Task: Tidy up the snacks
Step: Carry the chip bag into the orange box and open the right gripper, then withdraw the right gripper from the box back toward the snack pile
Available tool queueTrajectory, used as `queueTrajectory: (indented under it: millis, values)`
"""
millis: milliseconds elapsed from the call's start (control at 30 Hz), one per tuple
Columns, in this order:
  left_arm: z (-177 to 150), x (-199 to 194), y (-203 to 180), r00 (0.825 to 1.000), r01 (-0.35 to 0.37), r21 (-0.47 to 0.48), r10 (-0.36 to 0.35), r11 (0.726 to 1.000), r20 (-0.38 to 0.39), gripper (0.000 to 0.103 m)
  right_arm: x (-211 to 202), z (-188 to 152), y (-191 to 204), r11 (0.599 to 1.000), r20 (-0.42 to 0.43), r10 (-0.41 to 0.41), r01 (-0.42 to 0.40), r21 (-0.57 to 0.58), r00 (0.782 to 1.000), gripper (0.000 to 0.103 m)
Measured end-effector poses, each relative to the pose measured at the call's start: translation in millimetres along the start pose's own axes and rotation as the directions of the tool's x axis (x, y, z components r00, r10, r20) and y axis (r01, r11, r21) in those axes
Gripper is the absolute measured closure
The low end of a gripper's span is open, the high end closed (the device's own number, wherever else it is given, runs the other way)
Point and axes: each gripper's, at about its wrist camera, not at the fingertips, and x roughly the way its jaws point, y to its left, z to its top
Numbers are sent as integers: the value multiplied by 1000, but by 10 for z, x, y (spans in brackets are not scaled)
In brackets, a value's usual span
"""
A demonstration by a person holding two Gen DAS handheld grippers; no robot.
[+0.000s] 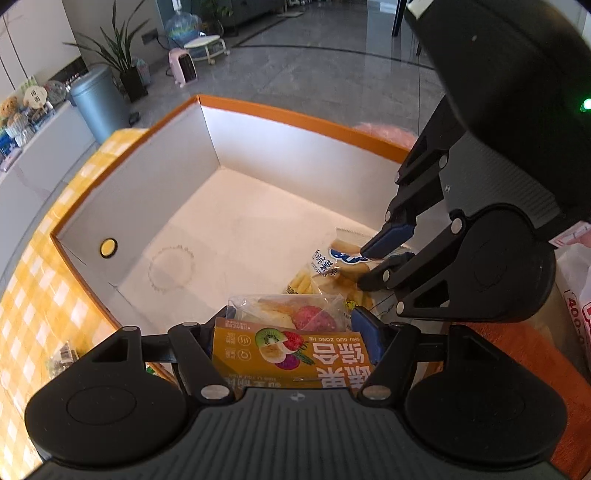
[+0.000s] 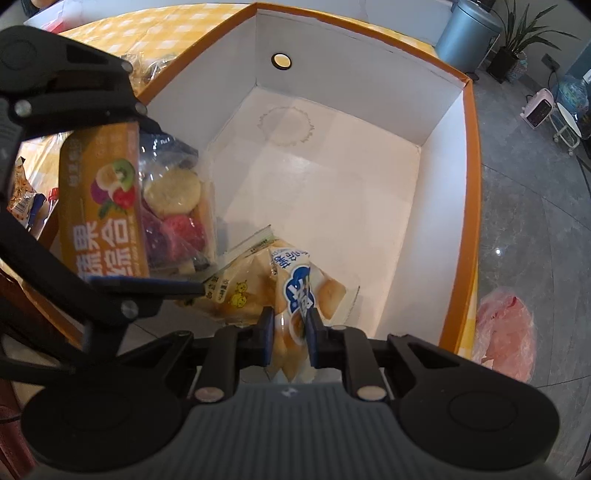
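I hold a tool in each hand, and both are over the big white box (image 1: 207, 155) with the orange rim. My left gripper (image 1: 295, 332) is closed on the orange fruit chip bag (image 1: 295, 350). My right gripper (image 2: 290, 332) is pinched tight on the clear bag of small buns (image 2: 295, 291). In the right view that bun bag hangs down at 6 o'clock, just inside the near wall of the box. The fruit chip bag is up at 9 o'clock there, near the box edge.

What could go wrong? The two tools are very close. In the left view my right gripper (image 1: 384, 258) sits at 3 o'clock, just past my own fingers (image 1: 365, 332). If I move one hand fast, they may bump. The bun bag is soft and slippery, so I think it could slide out before I mean to let go. The bags might also land in a pile in one corner, which is not tidy.

The left view shows a third pack, yellow sticks (image 1: 306, 282), lying on the box floor under the bun bag. The right view shows how tight the pads (image 2: 266, 332) squeeze the buns. It also shows more snacks (image 2: 22, 199) waiting on the yellow check cloth (image 2: 155, 22), and a pink bag (image 2: 506, 328) outside the box at 4 o'clock.
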Motion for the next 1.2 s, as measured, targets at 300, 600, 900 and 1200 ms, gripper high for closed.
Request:
queueTrajectory:
  millis: [300,600,900,1200]
  values:
    - [-21,45,-5,999,-7,2,7,1000,-33,19,-61,-54,-10,1000,-2,26,-26,6,1000,80]
    - [-66,-208,-32,999,-18,-17,18,1000,36,16,-242,-42,44,1000,45,-5,5,9,999,64]
    - [-150,-605,-63,988,-56,-65,65,996,139,16,-581,-72,78,994,187,-81,65,94,979,53]
    - [-429,-960,76,950,-133,-263,199,956,239,16,-802,-183,259,959,370,-202,107,262,907,49]
